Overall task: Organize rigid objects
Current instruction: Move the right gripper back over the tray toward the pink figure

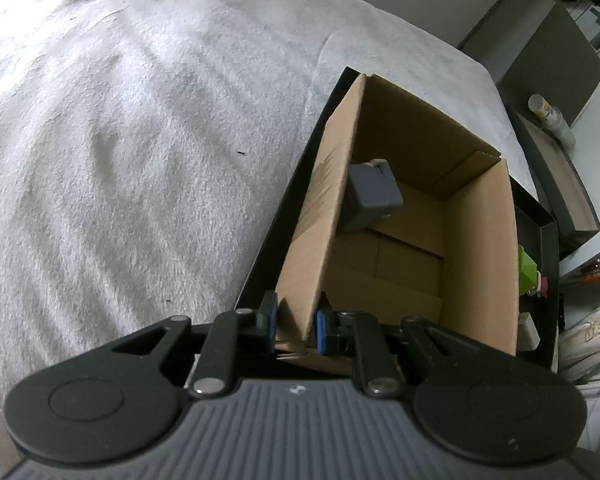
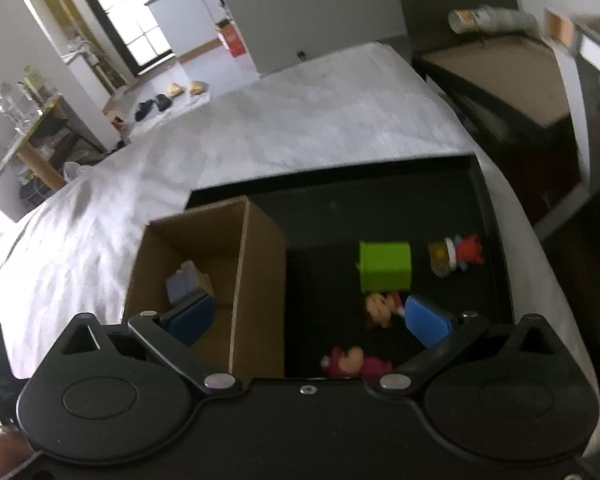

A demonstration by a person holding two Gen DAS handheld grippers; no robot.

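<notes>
two grippers work here: the left gripper (image 1: 294, 330) pinches the near wall of the cardboard box (image 1: 476, 248), while the right gripper (image 2: 308, 322) gapes wide, holding nothing. beyond, a grey block (image 1: 370, 196) lies in the box; the green cube (image 2: 386, 266) and figurines wait on the black tray (image 2: 380, 204). a careless reach may topple them.

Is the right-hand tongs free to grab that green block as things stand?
Probably yes. The right tongs are wide open and empty, and the green block sits uncovered in the black tray just ahead, outside the cardboard box. Small figures crowd it closely.
</notes>
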